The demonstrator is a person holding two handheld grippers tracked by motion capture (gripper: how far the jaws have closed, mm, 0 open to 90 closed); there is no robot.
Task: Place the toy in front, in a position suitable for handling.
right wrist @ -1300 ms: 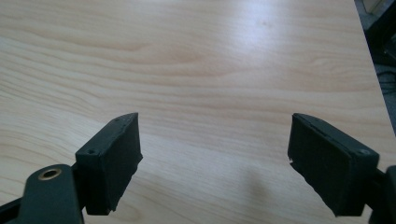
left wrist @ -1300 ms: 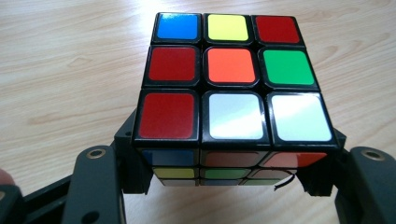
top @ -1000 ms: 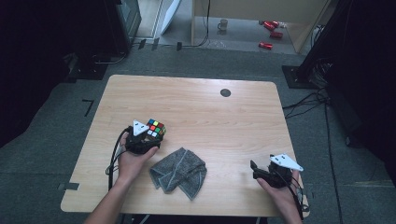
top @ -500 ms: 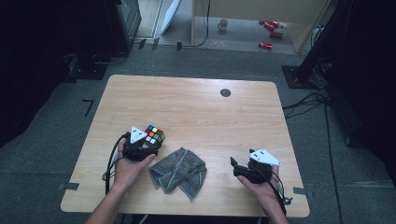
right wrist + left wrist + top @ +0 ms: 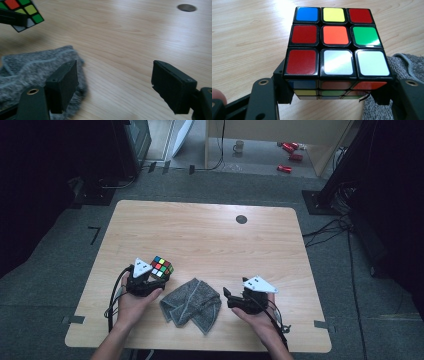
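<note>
Coloured squares of a puzzle cube (image 5: 162,267) mark the left side of the scene, at the near-left part of the wooden tabletop (image 5: 210,235). The left hand-held gripper (image 5: 150,279) holds this cube: in the left gripper view its two black jaws press on the lower sides of the cube (image 5: 336,47), with red, white, orange and green stickers facing up. In the right gripper view the cube (image 5: 21,13) seems to hang a little above the wood, with a soft shadow under it, so I judge it is lifted and not resting.

In the middle, near the front edge, lies a grey cloth (image 5: 192,304), crumpled and folded loosely, just right of the cube and not touching it as far as I can see.

On the right, the right hand-held gripper (image 5: 231,296) points toward the cloth. Its jaws have just been closing a little, but they stand well apart with nothing pressed between them; one jaw is over the edge of the cloth (image 5: 37,75), the other over bare wood.

My judgement: the picking up of the cube is done. The taking of the cloth is left, and probably the wiping of the cube with it after that.
</note>
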